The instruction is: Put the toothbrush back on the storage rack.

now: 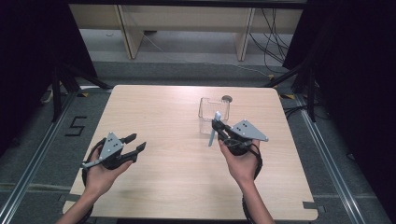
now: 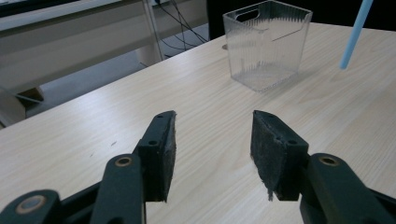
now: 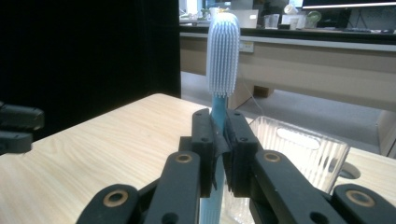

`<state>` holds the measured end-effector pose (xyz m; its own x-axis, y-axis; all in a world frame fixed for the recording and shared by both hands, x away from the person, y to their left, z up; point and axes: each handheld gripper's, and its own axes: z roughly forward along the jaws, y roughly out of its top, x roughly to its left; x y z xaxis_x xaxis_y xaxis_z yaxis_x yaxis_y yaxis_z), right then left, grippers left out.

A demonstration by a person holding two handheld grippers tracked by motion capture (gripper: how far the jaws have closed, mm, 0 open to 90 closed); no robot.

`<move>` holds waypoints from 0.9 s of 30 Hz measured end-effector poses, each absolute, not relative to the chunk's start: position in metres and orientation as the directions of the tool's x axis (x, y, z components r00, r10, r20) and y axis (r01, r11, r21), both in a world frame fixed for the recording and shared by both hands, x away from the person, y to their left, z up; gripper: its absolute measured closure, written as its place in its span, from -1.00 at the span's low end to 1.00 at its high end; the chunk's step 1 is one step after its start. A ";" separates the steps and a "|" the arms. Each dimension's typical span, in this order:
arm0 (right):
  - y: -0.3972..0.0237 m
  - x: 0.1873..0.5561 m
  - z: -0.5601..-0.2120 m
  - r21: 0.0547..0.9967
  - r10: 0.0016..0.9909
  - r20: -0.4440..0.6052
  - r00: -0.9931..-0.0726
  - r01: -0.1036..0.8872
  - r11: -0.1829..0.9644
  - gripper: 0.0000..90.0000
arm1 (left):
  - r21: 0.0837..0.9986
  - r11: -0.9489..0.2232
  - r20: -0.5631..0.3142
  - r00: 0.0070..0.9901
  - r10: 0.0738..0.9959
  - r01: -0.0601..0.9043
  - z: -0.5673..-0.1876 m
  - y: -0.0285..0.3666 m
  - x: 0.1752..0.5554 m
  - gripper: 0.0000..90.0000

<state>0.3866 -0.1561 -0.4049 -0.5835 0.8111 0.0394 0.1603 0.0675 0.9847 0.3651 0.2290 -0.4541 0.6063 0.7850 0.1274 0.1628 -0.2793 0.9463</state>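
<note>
— Black jaws fill the bottom of both gripper views, so start there, then go down by size. What's biggest?

— That's the table (image 1: 154,186), pale wood, with both forearms coming in from its near edge. The high view takes in its whole top; the gripper views catch just a stretch of it.

— Next?

— Next comes the clear plastic box (image 1: 214,114), standing upright toward the far side, right of the middle. In the left gripper view the box (image 2: 267,44) shows ribbed walls, a handle slot near the rim, and nothing I can make out inside. From above those ribs are lost.

— And the grippers?

— Over the near left part of the table, the left gripper (image 1: 135,142) has its jaws apart with nothing between them; the left gripper view looks straight through the gap to bare wood. The right gripper (image 1: 216,125) is just in front of the box, clamped on a toothbrush (image 1: 214,130).

— Where is the brush exactly?

— It is held off the table, roughly upright, handle hanging below the jaws. The right gripper view shows the toothbrush (image 3: 223,56) with its pale blue bristle head above the pads and the jaws pinching the neck. From the left gripper view I see just the lower handle (image 2: 354,35), beside the box.
</note>
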 end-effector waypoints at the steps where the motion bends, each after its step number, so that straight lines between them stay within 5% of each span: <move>1: -0.156 0.387 -0.405 0.985 0.811 0.039 -0.584 0.160 0.068 0.87 | 0.946 -0.279 0.127 0.606 0.785 0.163 -0.454 0.229 0.365 0.11; 27: -0.175 0.410 -0.380 0.990 0.854 0.021 -0.521 0.128 0.053 0.87 | 0.973 -0.111 -0.013 0.528 0.849 0.202 -0.506 0.260 0.357 0.00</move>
